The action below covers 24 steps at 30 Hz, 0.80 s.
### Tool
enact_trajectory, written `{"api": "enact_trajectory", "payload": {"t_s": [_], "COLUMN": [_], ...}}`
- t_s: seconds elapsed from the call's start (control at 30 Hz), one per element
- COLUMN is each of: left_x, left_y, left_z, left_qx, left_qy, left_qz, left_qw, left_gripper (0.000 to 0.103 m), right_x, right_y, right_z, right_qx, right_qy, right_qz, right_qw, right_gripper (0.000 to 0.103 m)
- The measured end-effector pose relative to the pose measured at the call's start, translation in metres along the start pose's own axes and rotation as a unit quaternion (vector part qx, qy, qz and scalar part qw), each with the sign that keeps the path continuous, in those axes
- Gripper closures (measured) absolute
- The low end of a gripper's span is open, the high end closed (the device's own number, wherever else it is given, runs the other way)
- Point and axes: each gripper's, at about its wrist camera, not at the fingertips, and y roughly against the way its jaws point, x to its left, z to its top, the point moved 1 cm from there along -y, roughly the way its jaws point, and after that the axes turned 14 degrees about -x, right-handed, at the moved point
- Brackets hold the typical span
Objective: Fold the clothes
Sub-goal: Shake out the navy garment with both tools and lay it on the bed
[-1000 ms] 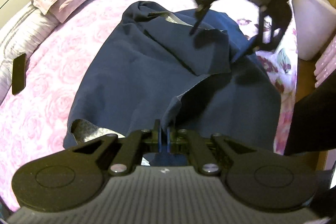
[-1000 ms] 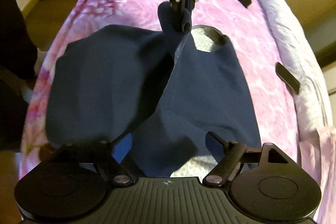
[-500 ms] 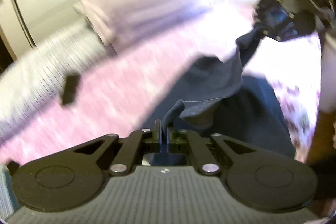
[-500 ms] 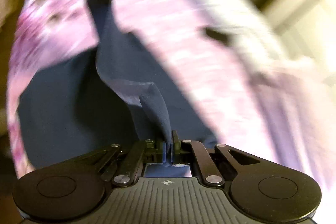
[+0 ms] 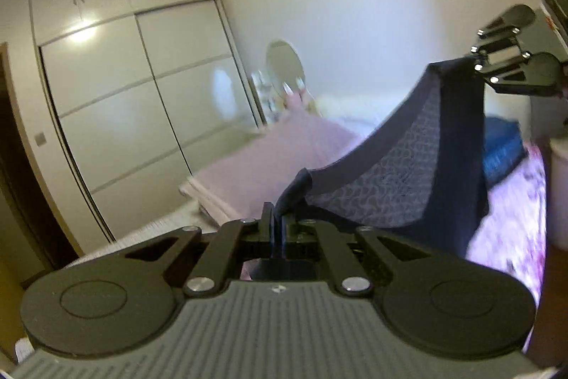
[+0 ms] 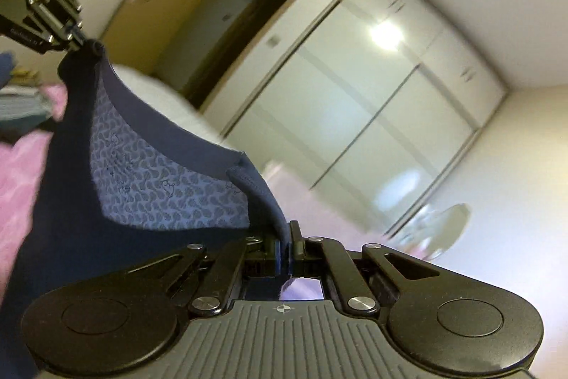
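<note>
Hanging between two handheld grippers, a single navy garment (image 5: 458, 144) was stretched in the air above the bed (image 5: 511, 212), its lower part cut off below both views and its exact kind hard to make out. The left gripper (image 5: 274, 219) had its jaws pressed together on one corner of the cloth; the right gripper (image 6: 287, 237) pinched the opposite corner the same way. Between them the garment's neckline sagged in a curve, showing a lighter patterned inner face (image 6: 156, 187). Motion blur softened much of the background, and only strips of the pink floral bedspread showed past the fabric. One folded stack of pale pink bedding (image 5: 269, 162) lay at the head of the bed, one blue folded item (image 5: 502, 148) sat at the far side, and an oval mirror (image 5: 285, 66) stood against the wall with small blurred objects around it. A white wardrobe (image 5: 142, 116) with two sliding doors filled the side wall, beside a dark doorway (image 6: 230, 23).
</note>
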Motion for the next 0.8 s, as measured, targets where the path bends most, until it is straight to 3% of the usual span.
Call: {"api": "enact_trajectory", "payload": {"t_s": [0.17,0.27,0.33,0.4,0.47,0.5,0.57,0.6,0.7,0.8], "left_x": [0.026,0.047,0.061,0.072,0.074,0.067,0.047,0.034,-0.009,-0.045], "left_y": [-0.065,-0.133,-0.194,-0.253,-0.277,-0.278,-0.266,-0.252,-0.204,-0.149], "left_z": [0.015,-0.009,-0.044,-0.097,-0.146,-0.171,-0.211,-0.231,-0.290,-0.320], "left_qx": [-0.006,0.021,0.058,0.133,0.184,0.208,0.247,0.273,0.348,0.405], "left_qy": [0.000,0.014,0.028,0.057,0.106,0.124,0.133,0.148,0.195,0.232], "left_qz": [0.022,0.057,0.104,0.143,0.160,0.162,0.154,0.149,0.134,0.119], "left_qw": [0.9997,0.9980,0.9925,0.9791,0.9640,0.9566,0.9474,0.9389,0.9072,0.8764], "left_gripper": [0.101,0.099,0.089,0.077,0.078,0.078,0.074,0.073,0.072,0.072], "right_x": [-0.036,-0.052,-0.056,-0.047,-0.035,-0.026,-0.006,0.004,0.033,0.062], "right_y": [-0.073,-0.172,-0.246,-0.321,-0.383,-0.377,-0.364,-0.357,-0.338,-0.318], "right_z": [0.013,-0.017,-0.050,-0.098,-0.144,-0.160,-0.193,-0.210,-0.259,-0.308], "right_qx": [-0.030,-0.028,-0.018,0.013,0.047,0.069,0.114,0.136,0.202,0.267], "right_qy": [0.001,0.000,-0.005,-0.004,-0.007,-0.022,-0.053,-0.068,-0.113,-0.157], "right_qz": [-0.016,0.005,0.026,0.051,0.075,0.087,0.110,0.122,0.156,0.188], "right_qw": [0.999,1.000,0.999,0.999,0.996,0.994,0.986,0.981,0.960,0.932], "right_gripper": [0.101,0.101,0.101,0.100,0.068,0.042,0.039,0.038,0.038,0.038]}}
